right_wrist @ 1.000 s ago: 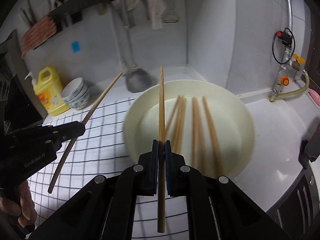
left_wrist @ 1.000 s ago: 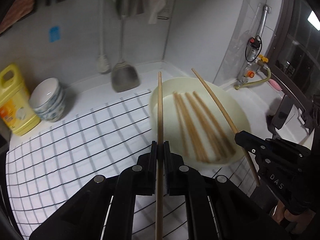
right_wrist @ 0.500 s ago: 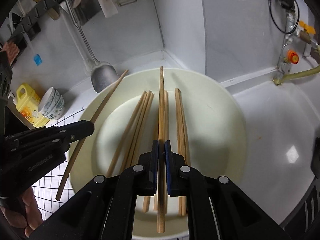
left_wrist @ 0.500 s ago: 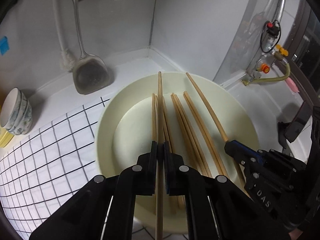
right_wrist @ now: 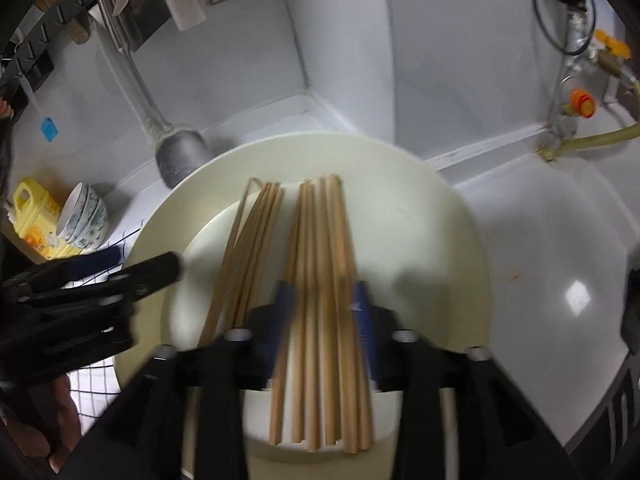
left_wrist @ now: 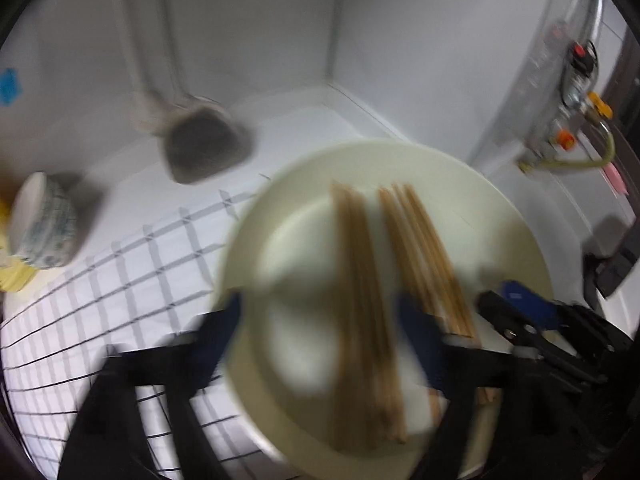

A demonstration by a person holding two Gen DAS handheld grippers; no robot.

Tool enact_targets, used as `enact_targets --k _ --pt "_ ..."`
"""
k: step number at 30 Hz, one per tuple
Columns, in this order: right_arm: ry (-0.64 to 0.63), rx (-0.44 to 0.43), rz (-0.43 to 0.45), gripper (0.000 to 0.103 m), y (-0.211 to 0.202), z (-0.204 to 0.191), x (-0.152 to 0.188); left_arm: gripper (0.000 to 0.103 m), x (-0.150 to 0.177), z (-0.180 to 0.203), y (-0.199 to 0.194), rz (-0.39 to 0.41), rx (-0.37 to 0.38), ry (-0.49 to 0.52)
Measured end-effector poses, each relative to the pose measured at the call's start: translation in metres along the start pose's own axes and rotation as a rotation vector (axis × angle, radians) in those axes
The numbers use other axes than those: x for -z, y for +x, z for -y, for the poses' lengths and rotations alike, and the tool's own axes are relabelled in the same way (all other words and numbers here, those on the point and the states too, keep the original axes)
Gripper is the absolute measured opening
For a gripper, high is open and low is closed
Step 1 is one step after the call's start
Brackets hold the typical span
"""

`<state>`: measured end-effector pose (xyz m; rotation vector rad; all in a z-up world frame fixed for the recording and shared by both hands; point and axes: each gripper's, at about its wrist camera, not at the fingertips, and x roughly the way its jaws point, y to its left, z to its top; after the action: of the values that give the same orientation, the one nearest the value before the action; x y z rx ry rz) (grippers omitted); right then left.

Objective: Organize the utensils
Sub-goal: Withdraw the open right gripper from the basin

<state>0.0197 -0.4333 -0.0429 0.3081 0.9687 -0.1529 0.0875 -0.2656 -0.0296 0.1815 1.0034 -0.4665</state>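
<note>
Left claw is standing released, jaws having just been opening wide above the chopsticks, gripping none. Right claw is likewise parting, jaws having just been opening either side of the right-hand bundle, pads not pressing. All chopsticks are lying in two groups inside the cream bowl, which is resting on the white worktop near the corner.

Pale wooden chopsticks, matt, fine-grained. Cream round basin: smooth plastic, low sheen. White countertop glossy, reflective. Grey metal spatula, dull brushed finish.
</note>
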Motion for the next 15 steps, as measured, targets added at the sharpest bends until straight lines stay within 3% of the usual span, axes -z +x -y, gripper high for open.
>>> enact_targets --k 7,15 --pt "0.007 0.010 -0.006 0.049 -0.023 0.004 0.010 0.096 0.002 -0.022 -0.030 -0.002 -0.020 -0.049" --pt "0.035 0.005 -0.024 0.065 -0.048 -0.010 0.019 0.097 0.016 -0.027 -0.054 -0.049 -0.062 -0.045"
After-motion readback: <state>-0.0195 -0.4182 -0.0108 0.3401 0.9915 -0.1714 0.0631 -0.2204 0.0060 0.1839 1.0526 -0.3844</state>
